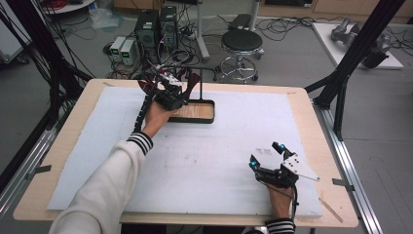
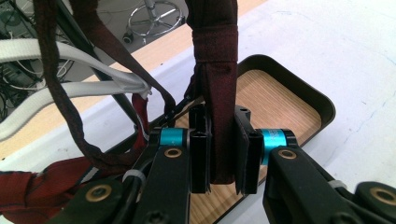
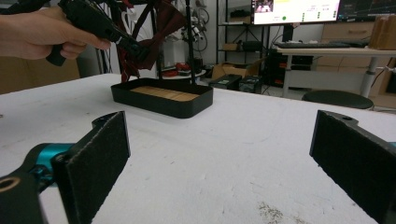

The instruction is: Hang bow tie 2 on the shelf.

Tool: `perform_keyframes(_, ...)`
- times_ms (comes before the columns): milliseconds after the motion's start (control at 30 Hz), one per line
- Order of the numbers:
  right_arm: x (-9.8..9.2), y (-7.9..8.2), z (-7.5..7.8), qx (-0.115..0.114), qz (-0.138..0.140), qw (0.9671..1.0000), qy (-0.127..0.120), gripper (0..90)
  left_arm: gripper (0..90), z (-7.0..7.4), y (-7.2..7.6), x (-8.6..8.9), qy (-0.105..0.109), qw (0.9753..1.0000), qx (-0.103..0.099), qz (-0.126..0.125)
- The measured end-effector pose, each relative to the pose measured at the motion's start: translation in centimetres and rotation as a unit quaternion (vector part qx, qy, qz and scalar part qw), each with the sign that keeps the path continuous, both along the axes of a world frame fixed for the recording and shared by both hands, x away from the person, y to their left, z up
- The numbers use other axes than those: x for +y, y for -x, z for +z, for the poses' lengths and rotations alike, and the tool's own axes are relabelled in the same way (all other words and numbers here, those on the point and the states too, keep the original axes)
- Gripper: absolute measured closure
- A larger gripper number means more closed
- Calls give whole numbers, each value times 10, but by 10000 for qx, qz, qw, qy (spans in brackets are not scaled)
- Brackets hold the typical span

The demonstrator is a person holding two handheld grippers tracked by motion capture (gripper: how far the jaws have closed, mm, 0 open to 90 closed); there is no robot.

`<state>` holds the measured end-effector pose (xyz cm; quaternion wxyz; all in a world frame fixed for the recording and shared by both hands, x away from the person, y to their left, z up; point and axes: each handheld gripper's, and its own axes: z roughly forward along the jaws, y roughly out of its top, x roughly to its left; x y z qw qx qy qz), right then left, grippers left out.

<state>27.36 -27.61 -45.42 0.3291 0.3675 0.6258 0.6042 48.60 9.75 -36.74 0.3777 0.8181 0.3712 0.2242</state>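
A black tray (image 1: 210, 118) with a wooden floor and an upright black post (image 1: 199, 85) stands at the table's far middle. Dark red straps (image 1: 146, 87) hang around the post, with white straps (image 2: 70, 88) beside them. My left gripper (image 1: 171, 100) hovers over the tray's left end, shut on one dark red strap (image 2: 219, 116) that runs up between its pads. The tray (image 2: 299, 93) lies just below. My right gripper (image 1: 265, 155) rests near the front right of the white mat, open and holding nothing, its pads (image 3: 100, 149) wide apart. The tray (image 3: 163, 105) and the left gripper (image 3: 93, 21) lie ahead of it.
A white mat (image 1: 204, 161) covers most of the wooden table (image 1: 316, 141). Black frame struts (image 1: 355, 44) rise at the right edge. Beyond the table stand a stool (image 1: 241, 44), computer boxes (image 1: 156, 27) and loose cables on the floor.
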Motion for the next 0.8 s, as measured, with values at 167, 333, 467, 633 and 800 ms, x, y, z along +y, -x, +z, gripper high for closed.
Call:
perform_keyframes(167,0,0,0,5,-3,10000,2,40,776,-2,1,-1,-1,10000,56,-39)
perform_keyframes(333,0,0,0,4,2,10000,6,41,674,-3,5,1,46,9999,21,-125)
perform_keyframes(467,0,0,0,10,16,10000,7,40,425,0,11,3,105,9994,-159,-284)
perform_keyframes(633,0,0,0,10,13,10000,7,40,239,6,25,8,408,9960,-444,-660)
perform_keyframes(800,0,0,0,-1,12,10000,8,40,199,15,39,18,698,9889,-923,-928)
